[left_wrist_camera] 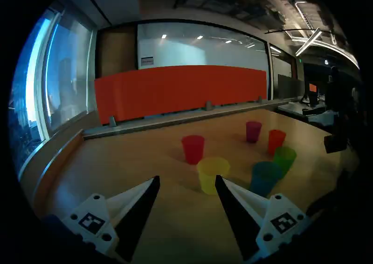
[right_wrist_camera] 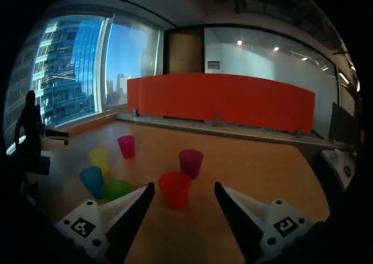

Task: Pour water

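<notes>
Both spread wide, empty | left gripper [left_wrist_camera: 186, 179]: yellow cup [left_wrist_camera: 213, 173] just ahead | right gripper [right_wrist_camera: 184, 185]: orange-red cup [right_wrist_camera: 175, 189] just ahead

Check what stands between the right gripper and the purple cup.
In the right gripper view, an orange-red cup stands just ahead of the open right gripper, with the purple cup behind it.

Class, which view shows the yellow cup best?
The left gripper view: the yellow cup stands near and central in the picture. The right gripper view shows it smaller, off to the left among the other cups.
</notes>
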